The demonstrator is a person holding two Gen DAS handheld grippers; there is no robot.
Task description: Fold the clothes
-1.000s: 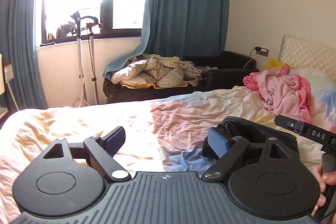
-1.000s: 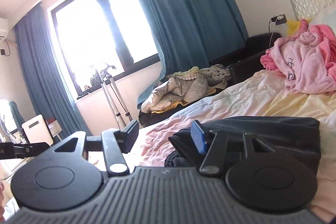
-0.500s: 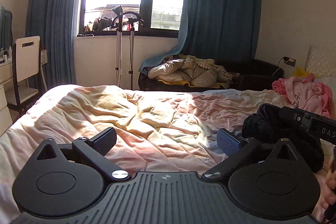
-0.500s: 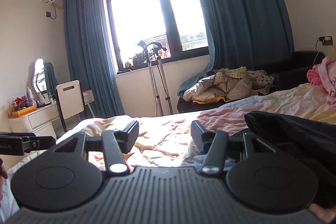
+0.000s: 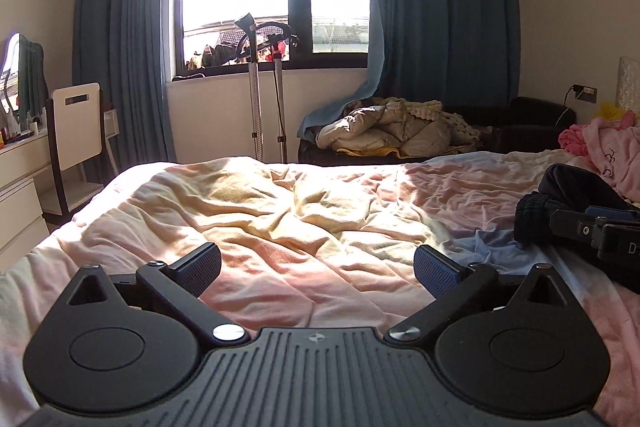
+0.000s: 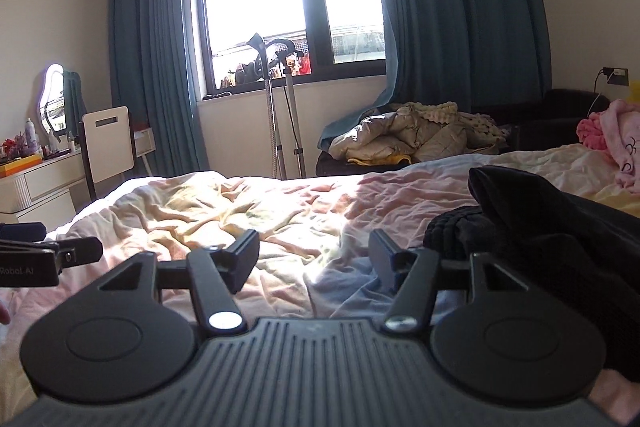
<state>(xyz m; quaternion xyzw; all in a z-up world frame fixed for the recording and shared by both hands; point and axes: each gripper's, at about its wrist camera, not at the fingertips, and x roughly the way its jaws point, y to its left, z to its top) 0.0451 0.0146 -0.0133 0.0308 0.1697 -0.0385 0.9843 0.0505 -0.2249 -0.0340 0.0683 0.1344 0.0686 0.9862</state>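
Left jaws: spread as wide as they go on the left gripper (image 5: 317, 265), with nothing between them but rumpled bedding; they sit low over the bed (image 5: 280, 211), pointing toward the window.
Right jaws: opening on the right gripper (image 6: 313, 255), part-way apart and empty; the dark cloth lies just beside the right-hand finger, not between the pads.
Dark garment: a black piece of clothing (image 6: 560, 227) heaped on the right side of the bed, between the middle of the bed and the headboard end. In the left wrist view it shows at the right edge, partly behind the other gripper.
Ribbed part: a thick knitted band (image 6: 456, 227), probably a cuff or hem, bunched at the near-left end of the heap.
Handling: looks soft, limp and fairly heavy for cloth, so it should drape and sag once lifted and will not keep a shape by itself. Not fragile; the smooth part may slip, the knitted band should give better bite.
Where to take hold: pinch two separate edge points, one per gripper, ideally the ribbed band and an opposite hem or shoulder, and catch only one layer.
Other clothes: a pink garment (image 5: 608, 151) lies crumpled toward the headboard end, well apart from both grippers.
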